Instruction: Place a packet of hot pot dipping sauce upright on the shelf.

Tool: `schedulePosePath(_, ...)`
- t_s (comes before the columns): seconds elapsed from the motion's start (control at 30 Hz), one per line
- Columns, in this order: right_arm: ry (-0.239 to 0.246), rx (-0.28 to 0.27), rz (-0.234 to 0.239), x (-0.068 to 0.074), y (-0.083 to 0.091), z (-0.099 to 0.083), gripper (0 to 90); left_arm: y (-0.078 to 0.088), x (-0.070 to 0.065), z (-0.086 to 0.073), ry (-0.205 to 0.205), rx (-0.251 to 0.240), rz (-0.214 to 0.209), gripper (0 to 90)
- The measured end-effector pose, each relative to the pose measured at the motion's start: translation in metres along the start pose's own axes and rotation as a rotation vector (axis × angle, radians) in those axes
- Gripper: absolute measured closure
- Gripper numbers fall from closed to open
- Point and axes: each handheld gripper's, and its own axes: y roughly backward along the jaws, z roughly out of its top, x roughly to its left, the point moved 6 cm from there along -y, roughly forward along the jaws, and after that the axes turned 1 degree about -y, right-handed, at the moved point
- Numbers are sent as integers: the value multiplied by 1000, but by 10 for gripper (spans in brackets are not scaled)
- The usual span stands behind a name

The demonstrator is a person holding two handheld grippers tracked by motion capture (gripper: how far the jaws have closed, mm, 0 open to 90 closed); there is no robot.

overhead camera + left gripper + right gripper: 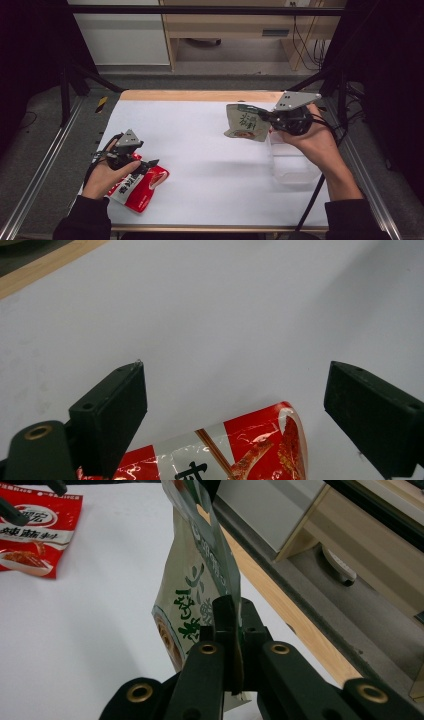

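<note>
Pouches are the business at this table: the right gripper has its black jaws pinched tight on the edge of a pale green printed foil snack pouch, and it carries that pouch in the air over the far right part of the white table sheet. In the right gripper view the pouch hangs edge-on, its seam squeezed between the two pads, clear of the surface. Just below and beside that hand sits a clear plastic rectangular container, and from here it looks empty, though its walls are faint enough that I can't swear to it. Over on the near left, the left gripper has its jaws spread wide with nothing between the pads; it hovers right over a glossy red and white foil sauce packet that lies flat on the sheet. The left gripper view shows that packet below the open jaws, not pinched. My read: one pouch lifted and probably headed for the container, nothing dropped in yet, and the red packet not yet picked up.
</note>
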Motion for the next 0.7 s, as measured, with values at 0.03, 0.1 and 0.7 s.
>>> schedulePosePath(0.03, -6, -3, -3, -2, 2, -1, 900, 0, 1, -1, 1, 0, 4, 103)
schedulePosePath(0.1, -12, -7, -8, -6, 5, -2, 900, 1, 2, -1, 8, -3, 3, 104)
schedulePosePath(0.7, -65, -20, -90, -43, 36, -29, 900, 4, 5, -4, 11, -2, 9, 103)
